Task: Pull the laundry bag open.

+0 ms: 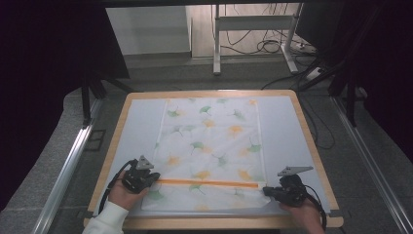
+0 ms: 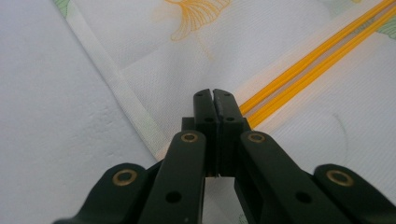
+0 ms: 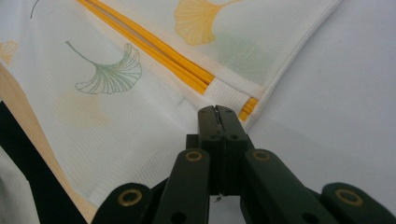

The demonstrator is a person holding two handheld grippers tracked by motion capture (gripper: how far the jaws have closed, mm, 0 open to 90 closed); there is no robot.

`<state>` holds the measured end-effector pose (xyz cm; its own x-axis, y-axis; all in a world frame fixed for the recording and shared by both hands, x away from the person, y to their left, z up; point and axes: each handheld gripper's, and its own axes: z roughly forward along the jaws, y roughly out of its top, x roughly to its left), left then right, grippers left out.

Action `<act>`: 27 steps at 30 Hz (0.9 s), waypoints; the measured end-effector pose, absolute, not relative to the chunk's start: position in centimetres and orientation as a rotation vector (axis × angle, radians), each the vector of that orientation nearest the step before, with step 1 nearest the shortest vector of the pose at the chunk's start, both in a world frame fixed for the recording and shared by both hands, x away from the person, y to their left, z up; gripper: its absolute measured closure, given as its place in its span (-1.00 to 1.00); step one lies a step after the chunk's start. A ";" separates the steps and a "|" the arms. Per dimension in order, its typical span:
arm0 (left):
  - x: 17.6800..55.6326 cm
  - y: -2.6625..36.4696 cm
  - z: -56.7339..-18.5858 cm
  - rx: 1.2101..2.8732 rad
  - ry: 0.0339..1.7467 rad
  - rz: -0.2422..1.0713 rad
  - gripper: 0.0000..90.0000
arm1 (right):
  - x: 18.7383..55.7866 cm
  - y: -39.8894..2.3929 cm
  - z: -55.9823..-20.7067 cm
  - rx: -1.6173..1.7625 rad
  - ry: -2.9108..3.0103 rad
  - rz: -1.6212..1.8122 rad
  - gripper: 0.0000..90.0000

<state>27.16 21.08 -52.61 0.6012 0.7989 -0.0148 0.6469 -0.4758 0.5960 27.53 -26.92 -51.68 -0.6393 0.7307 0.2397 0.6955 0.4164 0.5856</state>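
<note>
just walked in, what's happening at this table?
A person holds a pair of tongs in each hand over a white mesh laundry bag printed with green and orange ginkgo leaves, spread flat on the white-topped table. The left tongs sit at one end of the bag's orange zipper, the right tongs at the other end. Both are shut at the bag's side edges; whether they pinch fabric is hard to tell.

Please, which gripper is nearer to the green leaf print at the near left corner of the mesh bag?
Left. The left gripper sits just above that green leaf print on the mesh bag; the right gripper is at the opposite end of the orange zipper.
</note>
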 end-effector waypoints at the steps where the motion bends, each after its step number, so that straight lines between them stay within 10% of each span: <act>1: 27.2 21.1 -52.6 2.275 1.141 0.364 1.00 | 27.5 -26.9 -51.7 1.308 2.593 1.039 1.00; 27: 26.8 23.4 -52.5 2.224 1.206 0.378 1.00 | 27.5 -26.9 -51.7 1.316 2.594 1.042 1.00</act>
<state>26.77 23.39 -52.53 0.5523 0.8333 -0.0242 0.6705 -0.4268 0.6069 27.53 -26.93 -51.71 -0.6361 0.7322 0.2436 0.6973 0.4102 0.5877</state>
